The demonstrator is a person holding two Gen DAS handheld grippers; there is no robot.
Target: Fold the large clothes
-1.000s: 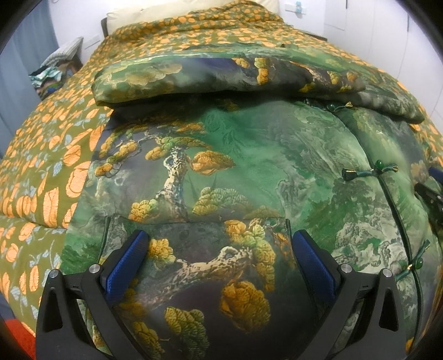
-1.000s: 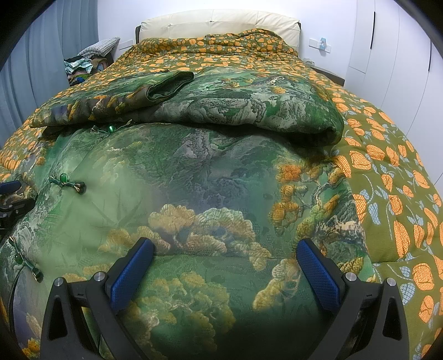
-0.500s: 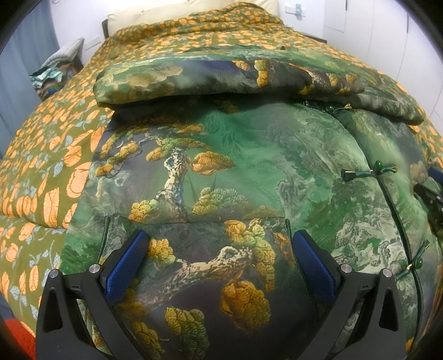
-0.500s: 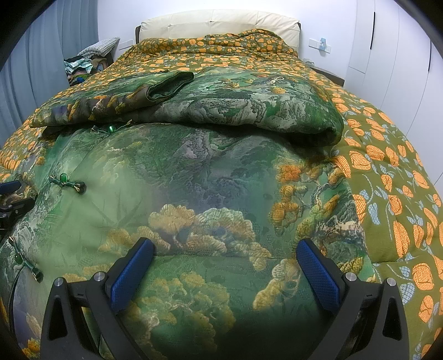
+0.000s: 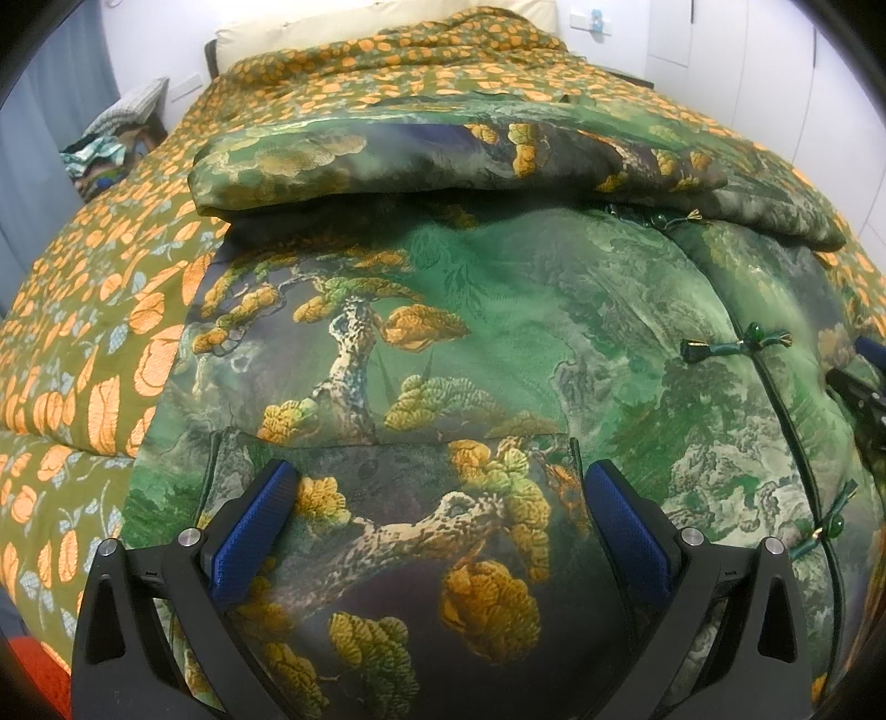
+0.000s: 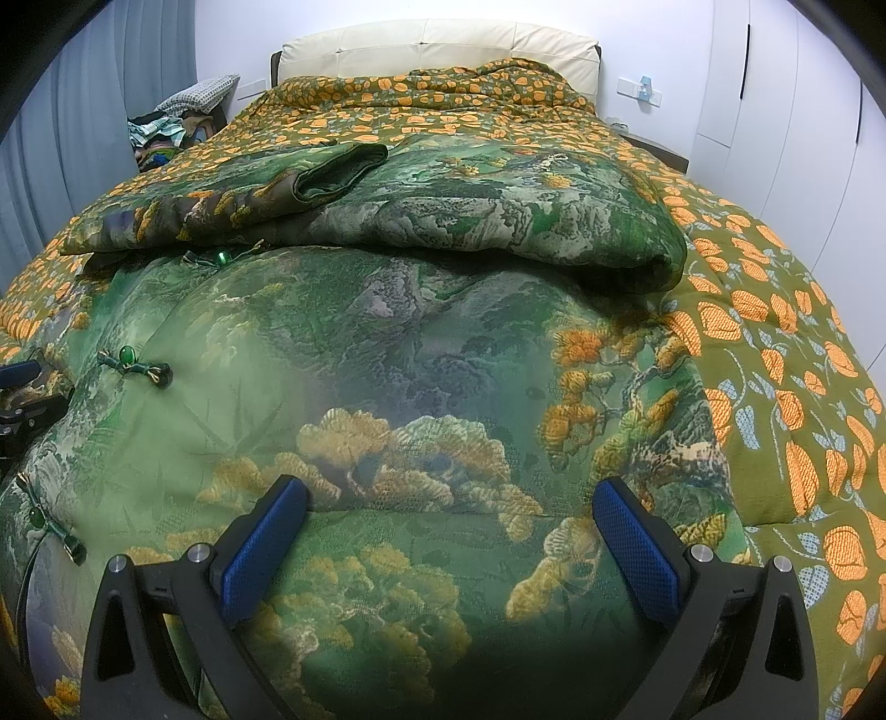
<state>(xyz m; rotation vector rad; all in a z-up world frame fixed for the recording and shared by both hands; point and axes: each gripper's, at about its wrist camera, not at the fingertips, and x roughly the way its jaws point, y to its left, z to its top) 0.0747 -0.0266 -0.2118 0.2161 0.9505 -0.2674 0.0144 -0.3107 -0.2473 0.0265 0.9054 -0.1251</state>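
Note:
A large padded green jacket (image 5: 498, 332) with a pine-tree and landscape print lies front up on the bed; it also shows in the right wrist view (image 6: 387, 360). Both sleeves are folded across its upper part: the left sleeve (image 5: 443, 155) and the right sleeve (image 6: 498, 216). Knotted frog buttons (image 5: 736, 346) run down its middle. My left gripper (image 5: 437, 487) is open, low over the jacket's near left pocket area. My right gripper (image 6: 451, 504) is open, low over the near right part. Neither holds cloth.
The jacket rests on an olive quilt with orange leaves (image 6: 786, 387) that covers the bed. A cream headboard (image 6: 437, 44) stands at the far end. A pile of clothes (image 6: 166, 133) sits at the far left by grey curtains. White wardrobe doors (image 6: 803, 111) line the right.

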